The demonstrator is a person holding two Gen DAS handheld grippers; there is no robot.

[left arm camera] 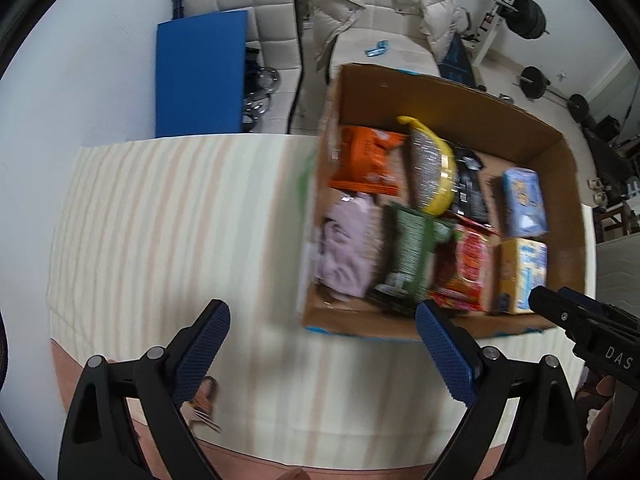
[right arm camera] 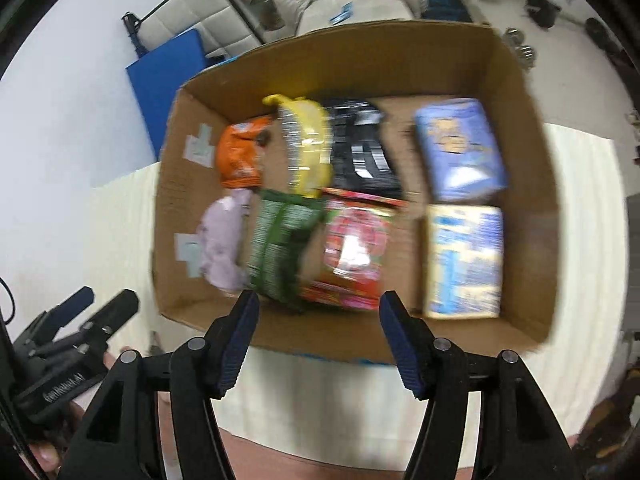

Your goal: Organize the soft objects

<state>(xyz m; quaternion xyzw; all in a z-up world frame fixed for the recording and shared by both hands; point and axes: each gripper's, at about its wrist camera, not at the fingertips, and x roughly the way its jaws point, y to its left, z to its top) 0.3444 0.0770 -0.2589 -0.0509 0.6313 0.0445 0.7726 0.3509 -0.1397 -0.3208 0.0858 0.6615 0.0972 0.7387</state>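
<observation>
Left gripper (left arm camera: 322, 322) spread wide and empty above the striped cloth (left arm camera: 180, 220), with the cardboard box (left arm camera: 460, 96) ahead and to its right. Right gripper (right arm camera: 318, 312) also wide and empty, just short of the box's near wall. Inside, packed close together: lilac cloth (right arm camera: 222, 240), green packet (right arm camera: 278, 240), red packet (right arm camera: 354, 248), tissue packs (right arm camera: 464, 260).
</observation>
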